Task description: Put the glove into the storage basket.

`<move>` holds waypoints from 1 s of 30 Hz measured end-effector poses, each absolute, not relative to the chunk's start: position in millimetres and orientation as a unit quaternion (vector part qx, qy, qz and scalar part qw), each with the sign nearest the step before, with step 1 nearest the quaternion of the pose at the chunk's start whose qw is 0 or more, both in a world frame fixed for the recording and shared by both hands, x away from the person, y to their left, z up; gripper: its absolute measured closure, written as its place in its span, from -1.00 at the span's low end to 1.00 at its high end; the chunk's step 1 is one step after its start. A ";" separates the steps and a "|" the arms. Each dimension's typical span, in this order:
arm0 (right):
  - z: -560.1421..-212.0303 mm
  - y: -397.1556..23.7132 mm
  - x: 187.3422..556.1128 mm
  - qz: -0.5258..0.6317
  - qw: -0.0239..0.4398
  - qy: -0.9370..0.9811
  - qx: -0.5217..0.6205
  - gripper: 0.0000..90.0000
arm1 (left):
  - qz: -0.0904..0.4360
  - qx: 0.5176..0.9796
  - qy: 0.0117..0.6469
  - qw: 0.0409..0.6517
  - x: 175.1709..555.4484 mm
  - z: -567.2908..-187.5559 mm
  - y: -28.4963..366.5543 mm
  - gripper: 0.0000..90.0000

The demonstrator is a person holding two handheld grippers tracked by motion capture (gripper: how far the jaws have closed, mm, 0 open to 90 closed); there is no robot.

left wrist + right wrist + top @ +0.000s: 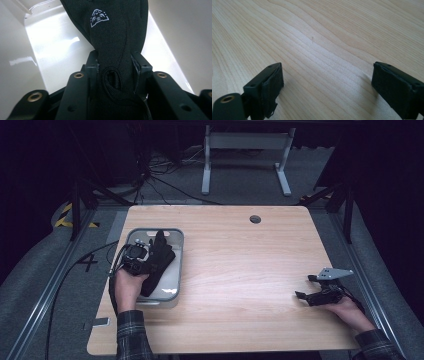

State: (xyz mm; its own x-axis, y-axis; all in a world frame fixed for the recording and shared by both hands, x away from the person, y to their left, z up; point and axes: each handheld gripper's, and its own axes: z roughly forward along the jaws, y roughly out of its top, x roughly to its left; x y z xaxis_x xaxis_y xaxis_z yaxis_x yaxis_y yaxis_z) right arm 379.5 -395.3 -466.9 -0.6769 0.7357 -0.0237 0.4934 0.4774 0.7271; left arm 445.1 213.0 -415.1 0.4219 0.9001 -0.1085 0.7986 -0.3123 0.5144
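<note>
Left gripper [150,251]: over the pale grey, shallow plastic tray [172,292] at the table's left side; in the left gripper view jaws narrowed onto the cuff end of a black fabric glove [117,30] with a small white logo, pads touching the cloth on both sides; clamped on it, not fully closed.
Glove position: hanging from the jaws into the tray, fingers pointing toward the tray's far wall; seen from above, draped across the tray floor [159,262]; whether resting on the floor or just clear of it, cannot tell.
Right gripper [320,292]: low over the light wood-grain table [317,32] near the right edge, well apart from the tray; jaws wide apart, nothing between them.
Risk, snag: elastic cord loop at the cuff sits right at the jaw roots; likely to catch on a pad edge on release and drag the glove back out.
Risk, spill-over: limp cloth; cuff end could fold over the tray's near rim if let go too close to it.
Risk, tray shift: light tray, unheld; a downward push or sideways tug through the glove could slide it toward the table's left edge.
Risk, early slip: grip on soft, thick fabric only; a loose clamp could drop it askew.
</note>
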 end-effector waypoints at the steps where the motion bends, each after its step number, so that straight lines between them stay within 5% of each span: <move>1: -466.9 -395.3 379.5 0.358 0.169 0.843 0.365 -0.75 | 0.101 0.803 0.529 0.254 445.2 -415.6 213.5 0.40; 15: -466.9 -395.4 379.5 0.358 0.169 0.843 0.364 -0.75 | 0.122 0.783 0.533 0.296 439.8 -407.4 216.8 -0.42; 30: -466.8 -395.4 379.5 0.358 0.169 0.843 0.364 -0.75 | 0.111 0.795 0.486 0.345 433.0 -381.4 188.9 -0.52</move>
